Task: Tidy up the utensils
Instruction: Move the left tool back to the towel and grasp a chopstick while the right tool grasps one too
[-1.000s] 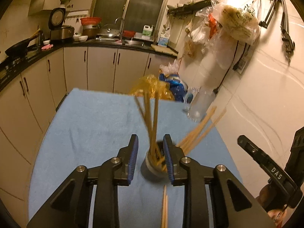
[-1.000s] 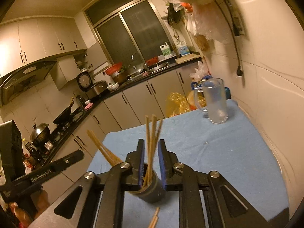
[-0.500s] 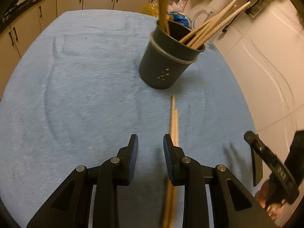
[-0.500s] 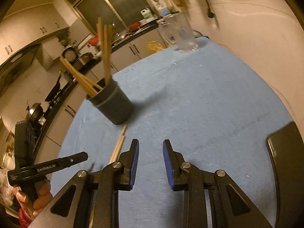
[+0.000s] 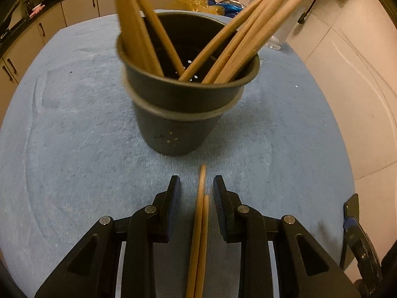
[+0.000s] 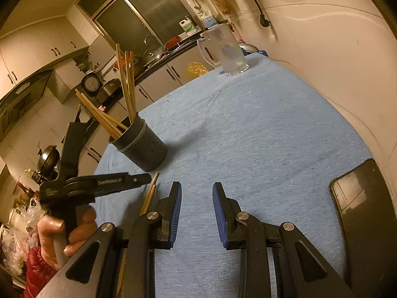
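A dark grey utensil holder (image 5: 178,114) stands on the blue cloth with several wooden chopsticks (image 5: 238,42) leaning in it; it also shows in the right wrist view (image 6: 142,149). A pair of chopsticks (image 5: 199,231) lies flat on the cloth in front of the holder. My left gripper (image 5: 196,188) is open and straddles that pair, its jaws on either side and apart from it. My right gripper (image 6: 197,193) is open and empty above bare cloth, to the right of the lying pair (image 6: 148,196). The left gripper also shows in the right wrist view (image 6: 99,183).
A clear glass mug (image 6: 227,52) stands at the far end of the table by the wall. A dark phone (image 6: 364,213) lies at the right table edge. Kitchen cabinets and counter run behind the table. The wall is close on the right.
Both grippers have drawn back from the holder and lowered. The left one has since moved forward over the lying chopstick pair, which now sits between its jaws. The right gripper stays open.
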`<state>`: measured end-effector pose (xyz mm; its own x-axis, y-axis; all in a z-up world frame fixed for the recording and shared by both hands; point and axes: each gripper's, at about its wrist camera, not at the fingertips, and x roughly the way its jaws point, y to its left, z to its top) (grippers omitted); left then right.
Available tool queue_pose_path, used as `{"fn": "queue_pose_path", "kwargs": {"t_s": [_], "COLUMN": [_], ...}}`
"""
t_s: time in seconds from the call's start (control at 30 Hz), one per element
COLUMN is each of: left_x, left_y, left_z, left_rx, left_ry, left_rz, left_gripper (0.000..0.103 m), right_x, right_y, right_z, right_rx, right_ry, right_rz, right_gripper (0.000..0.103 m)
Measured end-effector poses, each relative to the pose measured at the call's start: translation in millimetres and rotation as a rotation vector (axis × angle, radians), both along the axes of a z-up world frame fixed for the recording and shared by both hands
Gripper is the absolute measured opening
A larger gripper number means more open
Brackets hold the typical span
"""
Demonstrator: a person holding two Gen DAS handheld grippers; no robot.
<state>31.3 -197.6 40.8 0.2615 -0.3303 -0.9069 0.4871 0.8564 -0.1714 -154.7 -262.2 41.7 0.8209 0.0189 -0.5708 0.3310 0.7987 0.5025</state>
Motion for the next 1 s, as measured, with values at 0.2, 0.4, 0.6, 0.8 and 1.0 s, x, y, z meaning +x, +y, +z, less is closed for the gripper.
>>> {"fn": "queue_pose_path", "kwargs": {"t_s": [0.2,0.4,0.6,0.8,1.0], "left_x": [-6.4,-17.7,-18.5,-27.6,-24.0], "left_y": [-5.2,47.3,97.1,119.7,130.9], "left_z": [-7.9,-8.3,-11.9,-15.7,-23.6], "left_rx": [0.046,0.010,-0.055,-0.110,-0.137], "left_ry": [-0.044,-0.049,-0.015,0.013,0.034], "left_rz": [-0.012,0.040,0.108,0.101,0.104], "left_gripper": [0.020,0.020,0.020,0.020,0.019], "right_x": [2.5,22.1,54.9,85.2,112.0], "right_y": [-2.7,14.9,50.1,81.0,103.7], "right_z": [-2.8,-0.5,-6.3,-22.0,-24.6], "right_rx": [0.012,0.008,0.016,0.039,-0.036], "right_ry": [0.013,0.046,0.124,0.241,0.325], "right_rz": [0.001,0.069,0.167,0.220,0.227], "right_gripper": [0.028,0.028,0.028,0.028,0.028]}}
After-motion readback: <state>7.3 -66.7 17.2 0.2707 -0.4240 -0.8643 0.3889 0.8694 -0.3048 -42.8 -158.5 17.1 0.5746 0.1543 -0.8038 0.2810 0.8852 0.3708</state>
